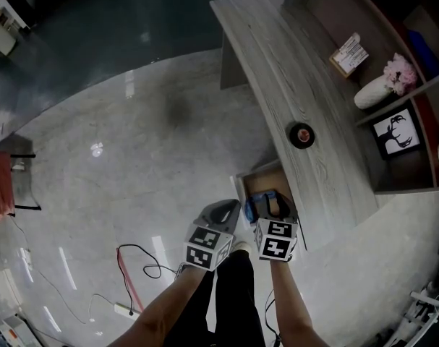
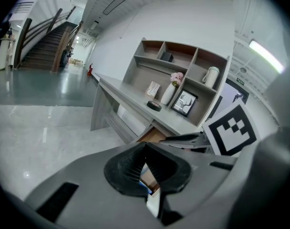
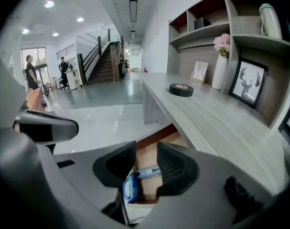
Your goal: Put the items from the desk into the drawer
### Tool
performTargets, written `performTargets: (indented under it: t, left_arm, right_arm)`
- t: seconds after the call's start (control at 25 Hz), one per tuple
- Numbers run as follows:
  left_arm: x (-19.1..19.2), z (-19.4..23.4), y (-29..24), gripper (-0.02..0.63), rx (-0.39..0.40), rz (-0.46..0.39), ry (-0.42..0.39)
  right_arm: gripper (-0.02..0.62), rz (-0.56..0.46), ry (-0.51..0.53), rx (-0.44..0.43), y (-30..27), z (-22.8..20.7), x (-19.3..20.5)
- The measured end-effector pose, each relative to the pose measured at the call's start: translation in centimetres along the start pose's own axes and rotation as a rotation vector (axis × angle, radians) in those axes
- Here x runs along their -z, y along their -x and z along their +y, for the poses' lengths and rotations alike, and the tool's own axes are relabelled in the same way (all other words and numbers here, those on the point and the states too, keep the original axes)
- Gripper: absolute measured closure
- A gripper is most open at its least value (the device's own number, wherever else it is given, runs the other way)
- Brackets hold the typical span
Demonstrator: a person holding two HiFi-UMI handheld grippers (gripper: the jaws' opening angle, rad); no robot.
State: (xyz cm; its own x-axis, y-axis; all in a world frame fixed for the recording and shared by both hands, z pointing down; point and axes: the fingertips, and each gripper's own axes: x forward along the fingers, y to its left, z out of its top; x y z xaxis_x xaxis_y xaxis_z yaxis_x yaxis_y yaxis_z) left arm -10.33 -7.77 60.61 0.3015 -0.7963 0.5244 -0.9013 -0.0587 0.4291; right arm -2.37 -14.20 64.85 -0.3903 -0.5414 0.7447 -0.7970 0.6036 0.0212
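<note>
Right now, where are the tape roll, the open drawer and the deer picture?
tape roll [image 1: 301,135], head view, top face of the roll.
drawer [image 1: 265,177], head view, bare wooden bottom inside.
deer picture [image 3: 247,87], right gripper view, middle of the framed print.

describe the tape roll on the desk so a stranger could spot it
Start at the long grey desk below the shelf unit. The tape roll lies flat on its bare top, in front of the white vase and framed deer picture. It is the only black ring, reddish at the centre.
</note>
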Motion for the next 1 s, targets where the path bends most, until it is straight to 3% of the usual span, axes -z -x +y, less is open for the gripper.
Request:
performTargets:
  t: [0.24,0.56,1.0]
  left_arm:
    - [-0.2,-0.6,0.3,0.597,0.004,-0.006,-0.010]
    - [-0.7,-2.1,0.7,0.597,0.014,-0.017,-0.034]
    - [-2.2,-5.0,1.5,0.597,0.043,-0.046,-0.074]
  right_arm:
    - [0.469,-0.014,-0.009,0.001,1.0,-0.1,0.0]
    - [0.546,-0.043,-0.051,-0.007,2.8,-0.4,0.0]
    - [0.583,-0.103,-0.096,-0.001,6.5,-1.5,-0.3]
